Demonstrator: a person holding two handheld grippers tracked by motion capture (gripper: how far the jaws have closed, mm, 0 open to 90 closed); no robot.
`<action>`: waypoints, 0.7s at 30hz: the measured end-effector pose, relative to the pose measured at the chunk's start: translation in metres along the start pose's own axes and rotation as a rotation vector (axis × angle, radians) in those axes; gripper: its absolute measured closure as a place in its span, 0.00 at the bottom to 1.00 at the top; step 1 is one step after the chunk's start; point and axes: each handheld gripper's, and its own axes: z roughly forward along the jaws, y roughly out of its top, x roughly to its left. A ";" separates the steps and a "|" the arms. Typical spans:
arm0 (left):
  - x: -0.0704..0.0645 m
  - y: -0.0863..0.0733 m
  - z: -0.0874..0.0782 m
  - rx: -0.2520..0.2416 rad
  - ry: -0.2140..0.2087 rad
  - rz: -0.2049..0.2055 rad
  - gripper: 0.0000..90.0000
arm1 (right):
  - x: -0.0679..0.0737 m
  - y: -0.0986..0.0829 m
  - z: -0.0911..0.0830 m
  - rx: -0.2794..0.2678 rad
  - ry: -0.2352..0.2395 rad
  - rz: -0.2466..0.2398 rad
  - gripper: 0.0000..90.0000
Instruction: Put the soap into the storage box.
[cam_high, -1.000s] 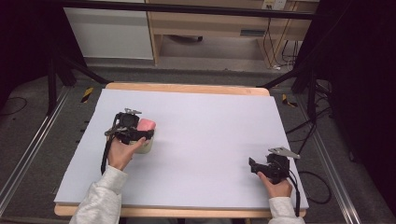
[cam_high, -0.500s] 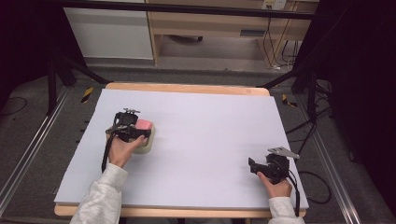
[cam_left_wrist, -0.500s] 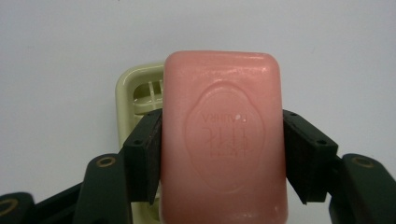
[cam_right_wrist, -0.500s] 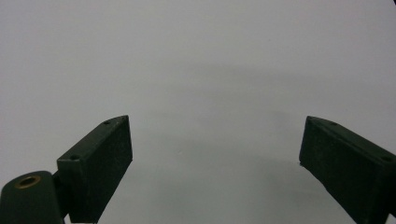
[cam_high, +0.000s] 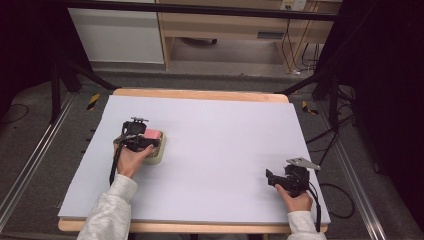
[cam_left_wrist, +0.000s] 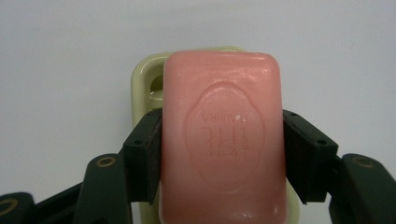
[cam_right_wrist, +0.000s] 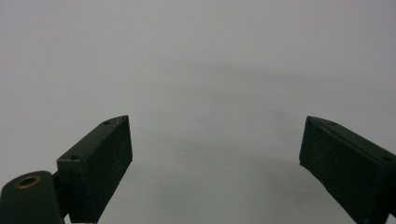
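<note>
Left gripper: jaws clamped on the long sides of a pink soap bar, one black pad pressed flat against each side. The bar's top face carries an oval embossed stamp with lettering, seen upside down in the left gripper view. Directly beneath the bar sits a pale yellow-green soap dish; its rim shows past the bar's far end and one side, with a round hole visible in the dish floor. Cannot tell whether the bar rests on the dish or is held just above it.

High view: the left gripper sits at the left-centre of the white table surface, held in the person's left hand, grey sleeve entering from the bottom edge. The soap bar shows as a pink patch beside the gripper body, with the soap dish under it, cream edge visible toward the near side.

Right gripper: jaws spread wide, bare white surface between them, nothing held. In the high view the right gripper lies near the table's near-right corner, well apart from the soap and dish, held in the right hand; grey three-cornered plate on top, cable trailing off the table's right edge.

Wooden table edge borders the white surface on the far side.
</note>
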 end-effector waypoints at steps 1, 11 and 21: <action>0.000 0.000 0.000 0.000 0.000 0.000 0.41 | 0.000 0.000 0.000 0.000 0.000 0.000 0.11; -0.002 -0.002 0.008 0.029 0.005 0.003 0.41 | 0.000 0.000 0.000 0.001 0.001 -0.001 0.11; -0.002 -0.006 0.013 0.030 0.022 0.000 0.41 | 0.000 0.000 0.000 0.003 0.002 -0.001 0.11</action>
